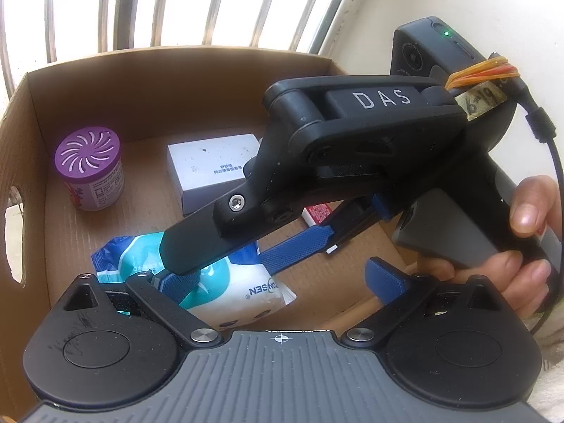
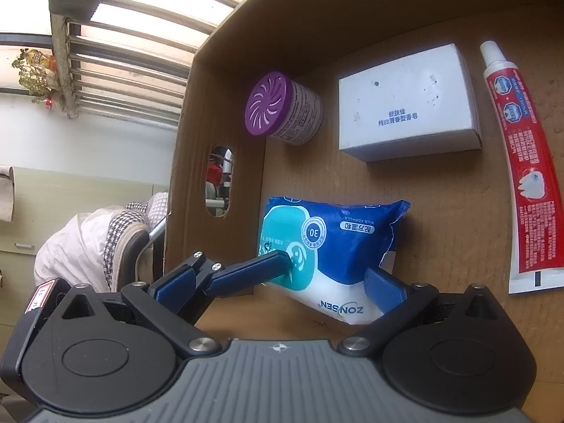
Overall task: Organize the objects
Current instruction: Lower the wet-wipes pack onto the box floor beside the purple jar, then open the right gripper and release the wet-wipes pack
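A blue and white wipes pack (image 2: pixel 335 239) lies flat on the floor of a cardboard box (image 2: pixel 352 17). My right gripper (image 2: pixel 278 285) hangs just over the pack's near end, jaws wide open, pressing nothing. One blue finger (image 2: pixel 253 271) of the left gripper rests against the pack's teal label. In the left wrist view my left gripper (image 1: pixel 280 282) is open too, with the pack (image 1: pixel 246 282) under its left finger. The right gripper's black body (image 1: pixel 370 134) crosses that view, held by a hand (image 1: pixel 528 218). Also in the box are a purple-lidded jar (image 2: pixel 282 109), a white soap box (image 2: pixel 405 105) and a red toothpaste tube (image 2: pixel 525 183).
The box wall beside the pack has an oval handle hole (image 2: pixel 218 183). Window bars (image 1: pixel 218 0) rise behind the box. Outside the box stands a chair draped with cloth (image 2: pixel 105 239). Bare cardboard floor (image 2: pixel 451 218) lies between the pack and the toothpaste.
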`<state>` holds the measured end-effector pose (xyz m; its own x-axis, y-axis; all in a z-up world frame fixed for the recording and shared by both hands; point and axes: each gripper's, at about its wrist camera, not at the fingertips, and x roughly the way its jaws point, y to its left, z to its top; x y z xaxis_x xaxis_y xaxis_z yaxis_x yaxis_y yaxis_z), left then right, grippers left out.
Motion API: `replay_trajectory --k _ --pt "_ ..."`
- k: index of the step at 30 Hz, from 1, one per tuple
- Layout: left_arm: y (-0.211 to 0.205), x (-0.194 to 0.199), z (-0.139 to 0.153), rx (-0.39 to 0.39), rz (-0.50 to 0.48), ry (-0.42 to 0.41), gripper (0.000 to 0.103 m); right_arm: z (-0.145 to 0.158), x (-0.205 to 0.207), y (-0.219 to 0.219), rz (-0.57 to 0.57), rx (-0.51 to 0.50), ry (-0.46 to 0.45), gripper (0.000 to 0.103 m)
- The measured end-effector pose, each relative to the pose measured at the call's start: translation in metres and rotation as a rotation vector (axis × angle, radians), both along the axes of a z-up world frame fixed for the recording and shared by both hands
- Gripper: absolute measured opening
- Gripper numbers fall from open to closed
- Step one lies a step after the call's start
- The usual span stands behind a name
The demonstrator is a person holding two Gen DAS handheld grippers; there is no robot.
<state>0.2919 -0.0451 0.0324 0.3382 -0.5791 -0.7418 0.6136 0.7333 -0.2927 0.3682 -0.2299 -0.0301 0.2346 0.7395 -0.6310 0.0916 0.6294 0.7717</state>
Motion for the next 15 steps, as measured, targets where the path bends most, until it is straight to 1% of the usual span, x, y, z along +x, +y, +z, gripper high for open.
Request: replay_trajectory --k 4,8,12,13,15 --pt "0.004 -0.002 0.003 0.015 0.010 -0.028 0.101 0.001 0.000 -0.002 -0.007 0.006 -0.001 0.103" --pt "0.020 -0.003 0.016 -0.014 0.032 -0.047 0.101 0.006 0.000 -0.006 -0.037 -0.018 -0.017 0.103" --pt "0.037 0.000 0.026 -0.038 0.056 -0.021 0.101 0.016 -0.004 -0.010 -0.052 -0.047 -0.054 0.102" --pt "0.039 0.001 0.027 -0.033 0.061 -0.013 0.101 0.019 -0.006 -0.011 -0.053 -0.061 -0.072 0.101" --pt "0.043 0.004 0.030 -0.007 0.064 0.003 0.101 0.025 -0.008 -0.014 -0.055 -0.081 -0.103 0.096"
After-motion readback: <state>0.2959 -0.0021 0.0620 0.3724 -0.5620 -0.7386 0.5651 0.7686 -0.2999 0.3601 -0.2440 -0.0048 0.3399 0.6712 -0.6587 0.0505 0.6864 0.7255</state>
